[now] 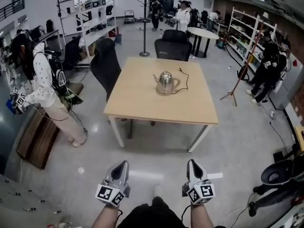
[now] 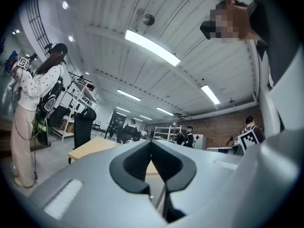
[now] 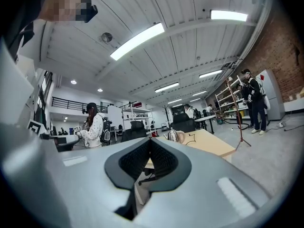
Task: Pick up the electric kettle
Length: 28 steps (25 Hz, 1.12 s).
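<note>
A shiny steel electric kettle (image 1: 165, 83) stands upright near the middle of a light wooden table (image 1: 142, 106), its black cord trailing behind it to the right. In the right gripper view the kettle (image 3: 174, 136) shows small on the table beyond the jaws. My left gripper (image 1: 120, 166) and right gripper (image 1: 194, 166) hang side by side over the floor, well short of the table's near edge. Both are shut with nothing between the jaws; the pads of each meet in its own view, left gripper (image 2: 151, 142), right gripper (image 3: 149, 140).
Black office chairs (image 1: 173, 48) stand behind and left of the table. A person in a dotted top (image 1: 40, 87) stands at the left by a wooden bench (image 1: 37, 137). A tripod (image 1: 236, 84) and more people are at the right. A round table (image 1: 203, 33) is farther back.
</note>
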Each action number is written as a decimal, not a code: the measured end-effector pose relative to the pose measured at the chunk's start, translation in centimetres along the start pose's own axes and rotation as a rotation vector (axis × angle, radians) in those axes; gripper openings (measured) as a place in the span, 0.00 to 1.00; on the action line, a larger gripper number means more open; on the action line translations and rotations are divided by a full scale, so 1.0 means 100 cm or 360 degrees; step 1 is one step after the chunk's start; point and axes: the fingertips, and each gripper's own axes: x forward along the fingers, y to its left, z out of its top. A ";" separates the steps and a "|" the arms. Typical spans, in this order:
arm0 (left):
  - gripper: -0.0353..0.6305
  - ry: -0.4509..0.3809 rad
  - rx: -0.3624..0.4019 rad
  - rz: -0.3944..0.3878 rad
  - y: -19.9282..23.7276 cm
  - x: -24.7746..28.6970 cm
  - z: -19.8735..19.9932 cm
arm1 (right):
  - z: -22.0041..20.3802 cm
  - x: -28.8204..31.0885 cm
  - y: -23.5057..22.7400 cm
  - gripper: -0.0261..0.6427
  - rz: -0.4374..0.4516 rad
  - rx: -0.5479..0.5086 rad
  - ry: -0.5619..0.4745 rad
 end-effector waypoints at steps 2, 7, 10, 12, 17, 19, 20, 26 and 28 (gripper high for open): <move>0.05 0.0004 -0.0030 0.0028 0.007 0.008 -0.002 | 0.001 0.011 -0.007 0.04 0.0009 0.0001 0.0009; 0.05 0.0013 -0.0044 0.0061 0.018 0.037 -0.005 | -0.009 0.035 -0.028 0.04 0.0007 0.0063 0.0068; 0.05 0.0010 -0.0063 0.0064 0.020 0.063 -0.007 | -0.002 0.046 -0.044 0.04 0.0019 0.0125 0.0056; 0.05 0.0005 -0.0068 0.0048 0.019 0.082 -0.007 | 0.003 0.055 -0.057 0.04 0.0014 0.0122 0.0043; 0.05 -0.0002 -0.0061 0.0016 0.016 0.119 -0.008 | 0.014 0.078 -0.086 0.04 -0.0001 0.0149 -0.0014; 0.05 -0.0010 -0.0062 0.0034 0.018 0.129 -0.007 | 0.017 0.086 -0.090 0.04 0.0018 0.0153 -0.0021; 0.05 -0.0018 -0.0066 0.0047 0.019 0.133 -0.006 | 0.018 0.089 -0.093 0.04 0.0029 0.0149 -0.0020; 0.05 -0.0057 -0.0079 0.0076 0.019 0.155 -0.005 | 0.030 0.102 -0.119 0.04 0.0029 0.0127 -0.0032; 0.05 -0.0048 -0.0086 0.0082 0.019 0.159 -0.006 | 0.031 0.104 -0.123 0.04 0.0027 0.0132 -0.0031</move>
